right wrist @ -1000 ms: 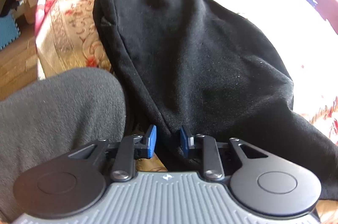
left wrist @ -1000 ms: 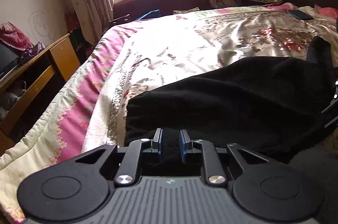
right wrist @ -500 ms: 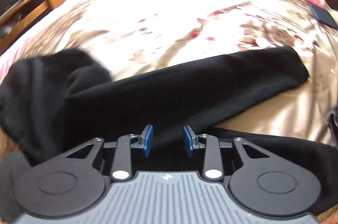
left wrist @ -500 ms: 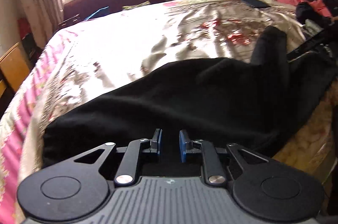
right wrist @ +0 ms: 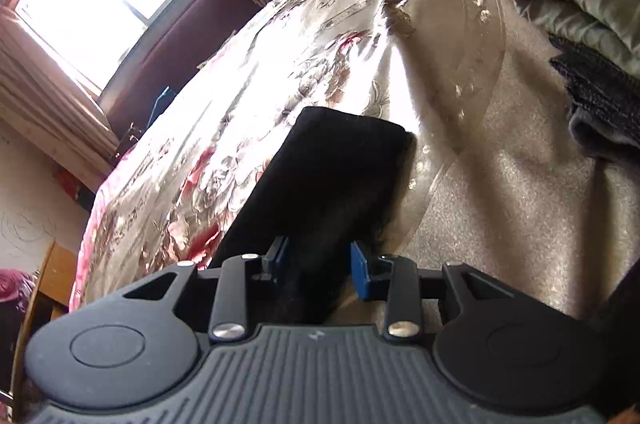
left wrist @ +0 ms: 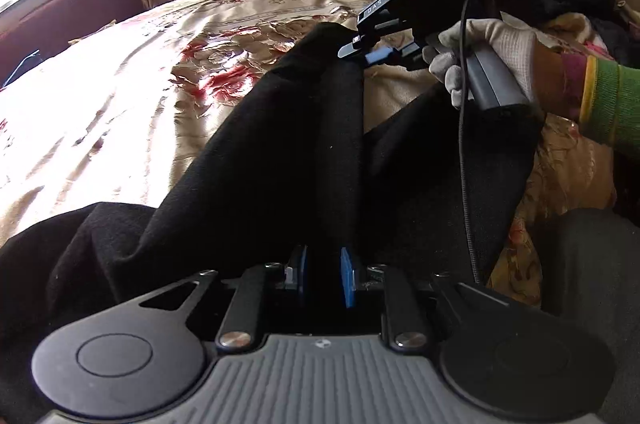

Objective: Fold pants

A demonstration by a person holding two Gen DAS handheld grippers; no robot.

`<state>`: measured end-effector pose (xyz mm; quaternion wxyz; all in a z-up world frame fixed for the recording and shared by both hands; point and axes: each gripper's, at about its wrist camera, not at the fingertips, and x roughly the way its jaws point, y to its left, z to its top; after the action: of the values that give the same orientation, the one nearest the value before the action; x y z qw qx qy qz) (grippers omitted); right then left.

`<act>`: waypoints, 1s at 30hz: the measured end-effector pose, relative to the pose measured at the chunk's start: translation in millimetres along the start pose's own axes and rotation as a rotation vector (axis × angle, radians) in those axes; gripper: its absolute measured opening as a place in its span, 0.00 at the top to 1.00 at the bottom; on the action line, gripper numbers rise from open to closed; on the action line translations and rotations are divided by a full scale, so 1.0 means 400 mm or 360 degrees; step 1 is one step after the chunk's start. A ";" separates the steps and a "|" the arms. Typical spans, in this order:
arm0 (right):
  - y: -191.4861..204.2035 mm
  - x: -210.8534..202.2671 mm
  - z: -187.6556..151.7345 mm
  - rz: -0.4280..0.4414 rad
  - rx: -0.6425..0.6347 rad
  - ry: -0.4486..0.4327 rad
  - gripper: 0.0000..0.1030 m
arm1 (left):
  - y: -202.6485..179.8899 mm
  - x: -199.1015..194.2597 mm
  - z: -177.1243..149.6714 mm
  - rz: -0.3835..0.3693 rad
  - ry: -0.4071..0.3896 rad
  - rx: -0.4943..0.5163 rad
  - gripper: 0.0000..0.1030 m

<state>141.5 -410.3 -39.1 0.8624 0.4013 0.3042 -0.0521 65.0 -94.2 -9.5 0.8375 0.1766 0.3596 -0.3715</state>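
Two tools work the soft black fleece pants point(left wrist: 280, 160), which lie across the shiny gold floral bedspread point(left wrist: 120, 96). A second ago the pants sat bunched in a dark heap at the bed's near edge; now one leg runs out long and narrow from the bottom centre of the left wrist view up toward the middle right, so the garment has been drawn lengthways. That reads as the spreading step before a first fold, with no fold made yet.

The left tool point(left wrist: 322, 274) has its blue pads nearly together on a ridge of black cloth at the lower centre of its view, and the cloth rises taut from them: it holds the pants.

The right tool point(left wrist: 374, 54), carried by a white-gloved hand point(left wrist: 488, 52) at the upper right of the left view, sits at the far end of that leg. In its own view the right tool point(right wrist: 318, 266) has rolled round since a second ago, and the leg's squared cuff lies ahead in mid-frame. Its jaws are closing, with black cloth between them, though the right pad looks clear of the fabric, so I judge the grip not yet made.
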 end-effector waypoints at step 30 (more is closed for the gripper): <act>-0.273 -0.419 -0.104 0.0097 0.0346 -0.0218 0.76 | -0.121 -0.030 -0.006 -0.0043 0.0070 0.0148 0.63</act>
<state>-50.7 -479.4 -36.7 0.8338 0.4968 0.2250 -0.0859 22.1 -119.0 -3.6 0.8153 0.2186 0.3626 -0.3950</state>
